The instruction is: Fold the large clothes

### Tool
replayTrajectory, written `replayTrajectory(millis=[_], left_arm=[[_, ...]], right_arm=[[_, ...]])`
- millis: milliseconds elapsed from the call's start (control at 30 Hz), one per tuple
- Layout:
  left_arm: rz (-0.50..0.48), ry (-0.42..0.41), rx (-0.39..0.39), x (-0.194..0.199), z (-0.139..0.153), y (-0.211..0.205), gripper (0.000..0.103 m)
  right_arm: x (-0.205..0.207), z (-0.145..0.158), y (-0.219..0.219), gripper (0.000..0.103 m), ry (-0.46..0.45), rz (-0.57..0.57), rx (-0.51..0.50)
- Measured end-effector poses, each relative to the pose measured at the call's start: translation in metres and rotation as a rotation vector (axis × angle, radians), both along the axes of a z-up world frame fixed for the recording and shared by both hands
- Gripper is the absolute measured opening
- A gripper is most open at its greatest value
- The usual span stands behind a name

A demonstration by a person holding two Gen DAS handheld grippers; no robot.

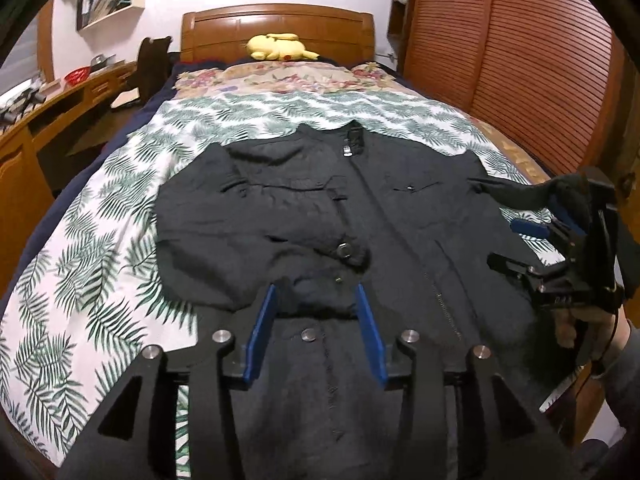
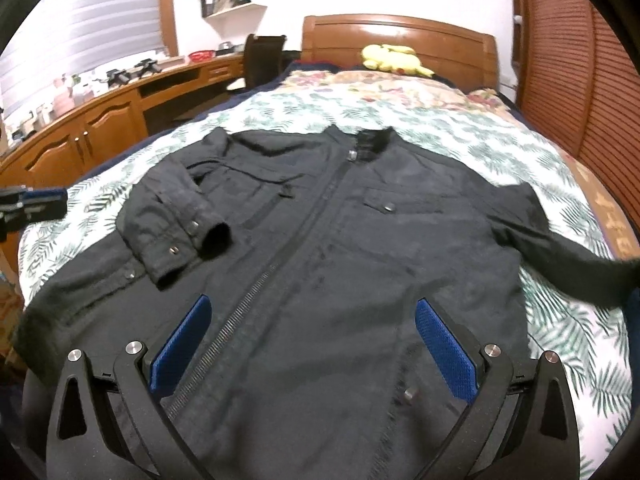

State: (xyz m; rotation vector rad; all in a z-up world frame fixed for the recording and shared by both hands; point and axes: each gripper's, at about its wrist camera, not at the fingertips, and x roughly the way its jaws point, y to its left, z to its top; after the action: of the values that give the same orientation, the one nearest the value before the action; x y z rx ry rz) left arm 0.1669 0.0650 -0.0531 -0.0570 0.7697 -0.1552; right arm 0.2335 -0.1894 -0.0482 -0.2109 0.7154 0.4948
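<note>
Jacket on the bed: one sleeve folded across, the other apparently still out; left tongs part-open, right tongs wide, both empty.

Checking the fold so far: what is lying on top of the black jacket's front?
One sleeve lies folded across the black jacket, cuff near the zipper. The chest fabric under that sleeve is covered. The other sleeve stretches out over the leaf-print bedspread.

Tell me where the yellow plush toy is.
The yellow plush toy lies at the head of the bed against the wooden headboard, far beyond the black jacket.
</note>
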Motion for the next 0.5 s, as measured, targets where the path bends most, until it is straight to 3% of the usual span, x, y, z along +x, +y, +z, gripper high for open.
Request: replayTrajectory(millis=[200,500], left_arm=[[0.047,0.009,-0.017,-0.008,-0.011,0.026,0.049],[0.117,0.02,-0.008,-0.021,-0.02,0.058,0.051]], right_arm=[[0.015,-0.006,0.049,0.101,0.021,0.087,0.0],[0.043,-0.032,0.123,0.093,0.091,0.23,-0.04]])
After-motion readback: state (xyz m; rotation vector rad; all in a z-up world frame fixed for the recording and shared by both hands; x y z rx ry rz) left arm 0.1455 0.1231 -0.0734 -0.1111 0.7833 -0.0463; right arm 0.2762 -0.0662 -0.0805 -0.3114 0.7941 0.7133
